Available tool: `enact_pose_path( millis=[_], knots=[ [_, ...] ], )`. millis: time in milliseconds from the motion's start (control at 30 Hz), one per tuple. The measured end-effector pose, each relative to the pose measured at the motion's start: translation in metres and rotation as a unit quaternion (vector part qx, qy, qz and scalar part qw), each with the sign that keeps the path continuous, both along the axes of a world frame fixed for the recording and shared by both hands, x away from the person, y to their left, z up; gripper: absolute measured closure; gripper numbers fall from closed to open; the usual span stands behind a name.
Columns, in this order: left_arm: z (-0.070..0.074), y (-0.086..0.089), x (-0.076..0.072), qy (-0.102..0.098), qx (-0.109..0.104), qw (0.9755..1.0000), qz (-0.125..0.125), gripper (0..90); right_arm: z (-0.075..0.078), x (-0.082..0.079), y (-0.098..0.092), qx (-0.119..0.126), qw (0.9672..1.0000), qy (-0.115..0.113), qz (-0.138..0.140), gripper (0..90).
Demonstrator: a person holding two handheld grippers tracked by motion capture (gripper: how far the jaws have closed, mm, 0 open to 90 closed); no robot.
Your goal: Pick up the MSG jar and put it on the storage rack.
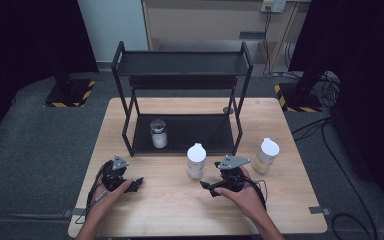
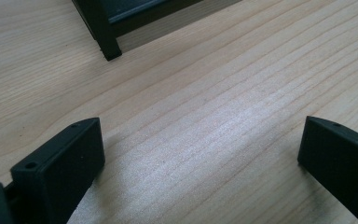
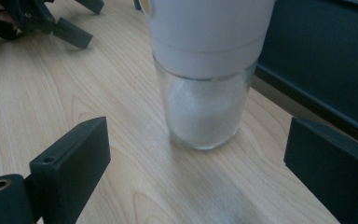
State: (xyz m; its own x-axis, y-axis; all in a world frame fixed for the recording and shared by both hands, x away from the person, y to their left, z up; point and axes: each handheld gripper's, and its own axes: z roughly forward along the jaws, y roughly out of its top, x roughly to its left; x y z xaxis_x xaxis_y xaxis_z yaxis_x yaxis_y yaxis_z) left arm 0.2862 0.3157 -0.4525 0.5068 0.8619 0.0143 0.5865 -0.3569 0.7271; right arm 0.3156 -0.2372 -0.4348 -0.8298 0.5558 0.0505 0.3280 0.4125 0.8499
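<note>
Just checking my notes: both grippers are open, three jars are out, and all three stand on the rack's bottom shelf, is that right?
Not quite. In the high view, only the silver-lidded jar stands on the rack's bottom shelf. The two white-lidded jars stand on the wooden table in front of the rack. The rest holds: the left gripper and right gripper are both open.

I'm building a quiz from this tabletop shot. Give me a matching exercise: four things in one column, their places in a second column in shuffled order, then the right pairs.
Things
1. silver-lidded jar
2. middle white-lidded jar
3. right white-lidded jar
4. left gripper

Places
A. on the table to the right of the rack
B. on the rack's bottom shelf
C. low over the table's front left, jaws open
D. on the table in front of the rack, ahead of the right gripper

Pairs: 1-B, 2-D, 3-A, 4-C
</note>
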Motion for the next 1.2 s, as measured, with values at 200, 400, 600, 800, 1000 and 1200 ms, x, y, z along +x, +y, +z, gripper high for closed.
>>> enact_pose_path(
  millis=[200, 400, 600, 800, 1000, 1200],
  knots=[
    [0.0, 0.0, 0.0, 0.0, 0.0, 1.0, 0.0, 0.0, 0.0, 0.003, 0.01, 0.008, 0.9999, -0.005, -0.008, 8.3],
    [0.0, 0.0, 0.0, 0.0, 0.0, 1.0, 0.0, 0.0, 0.0, 0.008, 0.019, 0.012, 0.9998, -0.007, -0.012, 8.6],
    [0.0, 0.0, 0.0, 0.0, 0.0, 1.0, 0.0, 0.0, -0.004, 0.012, 0.024, 0.022, 0.9996, -0.004, -0.018, 9.7],
    [0.0, 0.0, 0.0, 0.0, 0.0, 1.0, 0.0, 0.0, -0.004, 0.014, 0.03, 0.028, 0.9994, -0.009, -0.017, 12.1],
    [0.0, 0.0, 0.0, 0.0, 0.0, 1.0, -0.001, 0.0, -0.003, 0.015, 0.036, 0.027, 0.9993, -0.012, -0.024, 16.3],
    [0.0, 0.0, 0.0, 0.0, 0.0, 1.0, -0.001, 0.0, -0.003, 0.016, 0.039, 0.023, 0.9993, -0.015, -0.025, 21.4]
  ],
)
